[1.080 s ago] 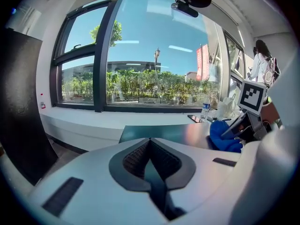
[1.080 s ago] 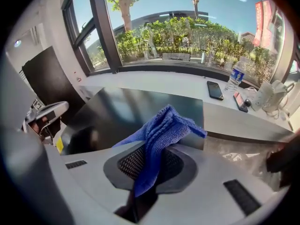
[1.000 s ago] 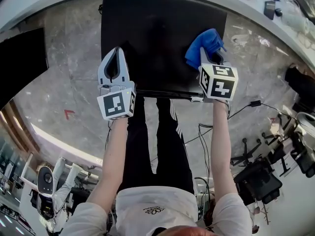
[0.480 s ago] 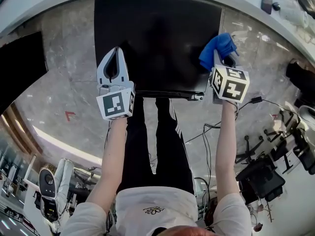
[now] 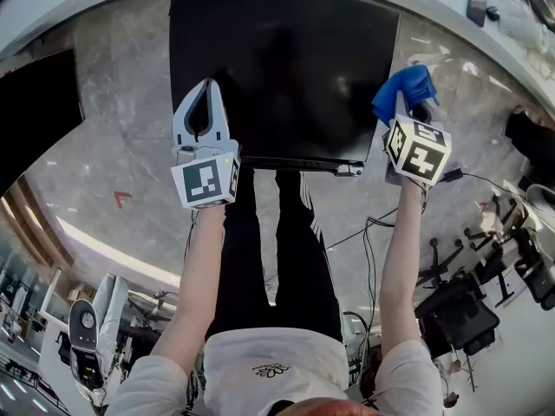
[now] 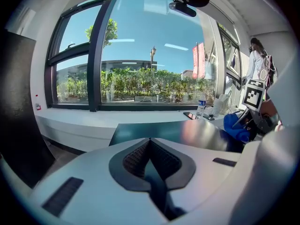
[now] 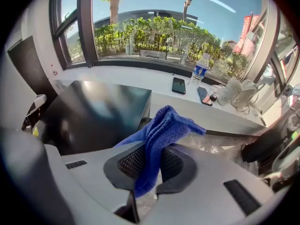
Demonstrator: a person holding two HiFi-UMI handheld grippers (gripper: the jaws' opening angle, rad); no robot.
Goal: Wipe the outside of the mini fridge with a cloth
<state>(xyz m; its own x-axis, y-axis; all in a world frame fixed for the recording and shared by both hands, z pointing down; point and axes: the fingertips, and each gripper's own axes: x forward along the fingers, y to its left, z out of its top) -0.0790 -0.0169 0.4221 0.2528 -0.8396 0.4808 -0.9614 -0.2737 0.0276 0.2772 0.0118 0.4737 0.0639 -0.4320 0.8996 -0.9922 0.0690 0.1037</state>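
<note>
The black mini fridge (image 5: 277,59) stands below me, its glossy top facing up in the head view. My right gripper (image 5: 406,109) is shut on a blue cloth (image 5: 404,89) at the fridge's right edge; in the right gripper view the blue cloth (image 7: 157,135) hangs from between the jaws, to the right of the fridge top (image 7: 93,111). My left gripper (image 5: 204,111) hovers over the fridge's front left part with its jaws closed together and nothing in them. From the left gripper view the fridge top (image 6: 187,132) stretches ahead, the blue cloth (image 6: 236,128) at its far right.
A white window ledge (image 7: 154,86) behind the fridge carries phones (image 7: 178,85), a water bottle (image 7: 200,68) and a kettle (image 7: 239,93). Cables (image 5: 373,224) trail on the marble floor right of the person's legs (image 5: 277,250). A black cabinet (image 5: 35,111) stands left. Office chairs (image 5: 460,310) crowd the right.
My right gripper has carried the blue cloth rightward across the fridge top, from mid-right to its right edge. The left gripper has stayed put.
</note>
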